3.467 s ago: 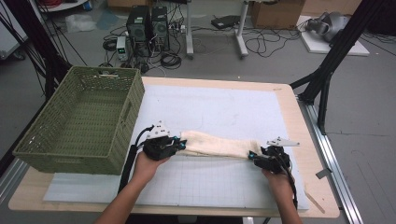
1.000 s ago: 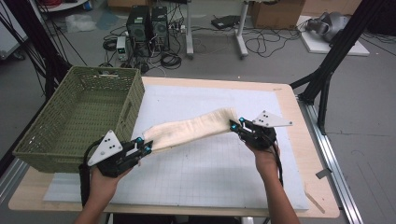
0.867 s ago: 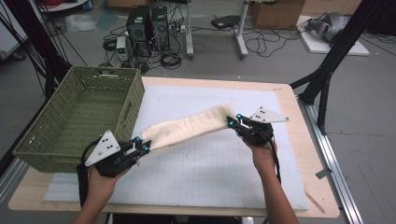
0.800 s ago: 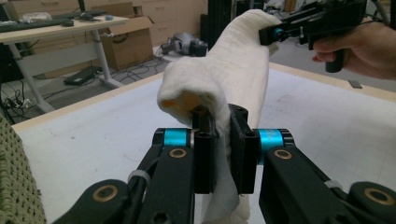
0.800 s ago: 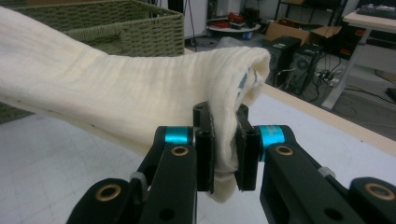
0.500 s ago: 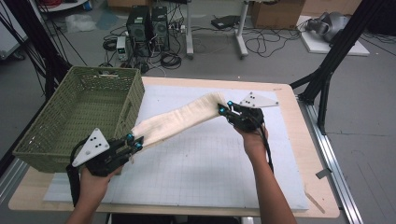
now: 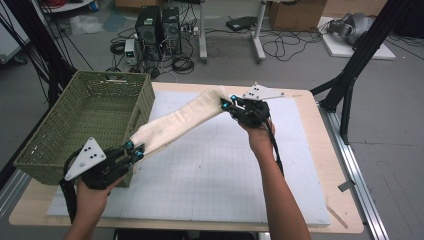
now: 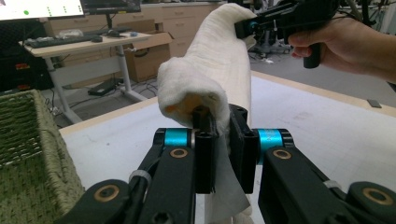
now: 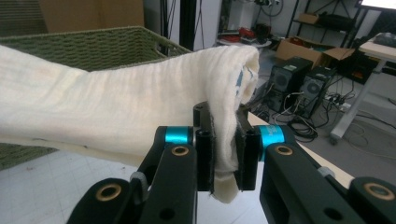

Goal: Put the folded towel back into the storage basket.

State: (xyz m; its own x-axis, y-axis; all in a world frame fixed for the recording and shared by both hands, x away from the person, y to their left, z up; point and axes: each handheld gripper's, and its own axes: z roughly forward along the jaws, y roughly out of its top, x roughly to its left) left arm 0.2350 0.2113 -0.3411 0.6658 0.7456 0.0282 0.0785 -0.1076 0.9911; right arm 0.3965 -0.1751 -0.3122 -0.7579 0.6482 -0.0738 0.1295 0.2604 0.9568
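Close to the near left corner of the tabletop (image 7: 320, 200), a person's left hand (image 7: 92, 192) holds the left gripper (image 7: 135, 149). Its jaws are pinched tight on one end of a long, folded cream cloth (image 7: 180, 120). In the left gripper view, the left gripper (image 8: 223, 135) has the soft cloth (image 8: 219, 60) squeezed between its two black jaws, and a bit of cloth hangs down below them.

Just beside this gripper, along the left edge of the tabletop, sits a green woven basket (image 7: 45, 155). The low end of the cloth is in front of the basket's near right corner.

From there the cloth goes up and away like a slide, over the white mat (image 7: 200, 190) that covers the tabletop. It does not touch the mat. It hangs in the air between the two grippers.

Farther off, over the far middle of the tabletop, the right hand (image 7: 260, 137) holds the right gripper (image 7: 226, 102) up higher. Its jaws are also clamped tight on the other end of the cloth. In the right gripper view, the right gripper (image 9: 224, 140) bites a fold of the cloth (image 9: 116, 102), and the basket (image 9: 102, 46) shows behind it.

Past the far edge of the tabletop, on the floor, stand two computer towers (image 7: 159, 25) with many cables (image 7: 280, 47).
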